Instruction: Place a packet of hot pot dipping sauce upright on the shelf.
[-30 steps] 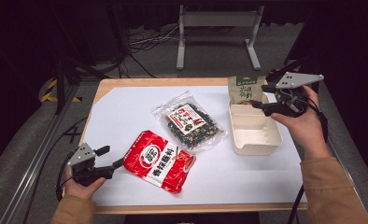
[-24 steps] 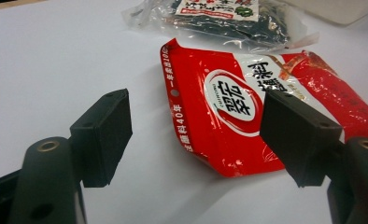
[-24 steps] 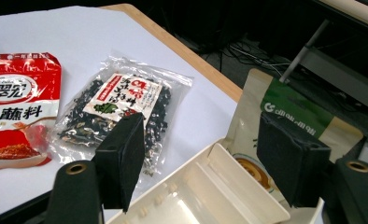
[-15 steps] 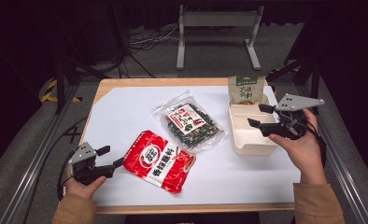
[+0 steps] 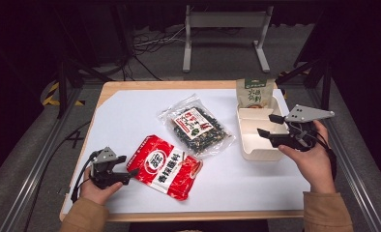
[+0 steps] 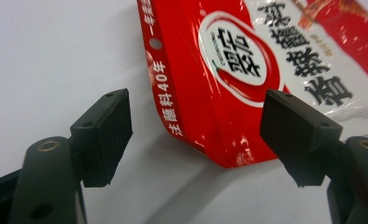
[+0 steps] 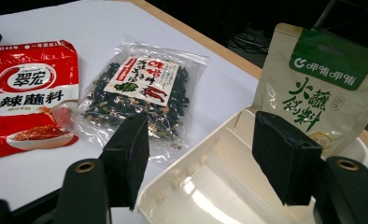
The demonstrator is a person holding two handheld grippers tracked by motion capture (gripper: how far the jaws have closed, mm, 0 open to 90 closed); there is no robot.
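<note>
High view, near edge first: my left hand-held gripper lies low on the white surface, jaws spread, nothing gripped, tips right at the red sauce packet. Left gripper view crops that packet to one corner and reads its print; whether the jaws touch it is unclear. My right hand-held gripper hovers over the cream tray, jaws apart, empty. Right gripper view shows the tray's ribbed dividers, hard to see from above. Mid-surface, clear bag of dark dried mix. Farthest, green-topped pouch stands at the tray's far end, bottom hidden.
</note>
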